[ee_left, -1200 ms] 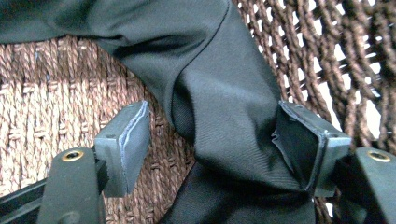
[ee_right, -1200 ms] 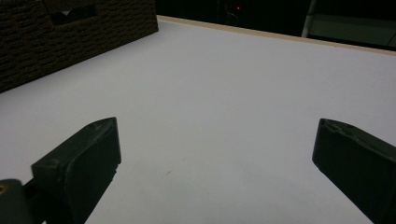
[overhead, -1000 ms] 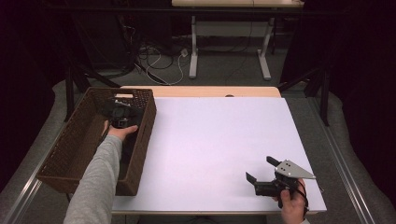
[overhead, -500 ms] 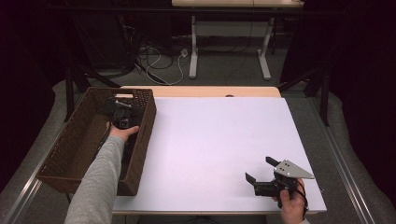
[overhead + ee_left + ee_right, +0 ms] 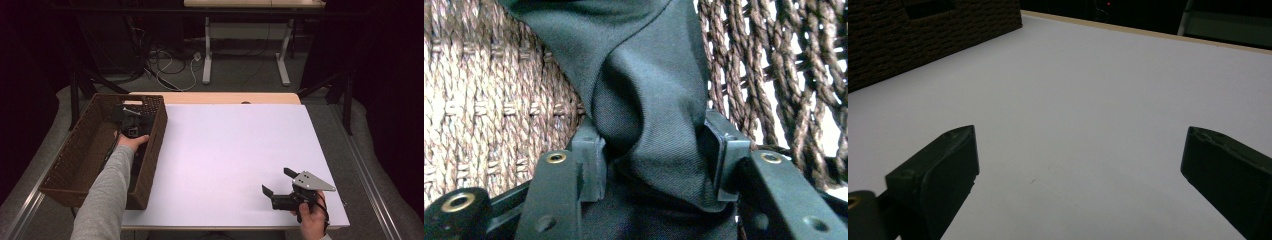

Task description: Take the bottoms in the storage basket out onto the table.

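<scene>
At the left, a brown wicker basket (image 5: 65, 165) sits on the table (image 5: 230, 155). The left claw (image 5: 131, 124) reaches into the basket's far end. Its jaws have just been closing and now clamp a fold of dark cloth (image 5: 649, 100), which lies inside the basket against the woven wall. At the right, the right claw (image 5: 280, 184) hovers just over the table's near corner, jaws spread wide, gripping nothing.

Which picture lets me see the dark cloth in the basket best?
The left gripper view: the dark cloth is close up, bunched between the left gripper pads, which have just been closing. In the high view, the cloth cannot be made out inside the basket.
</scene>
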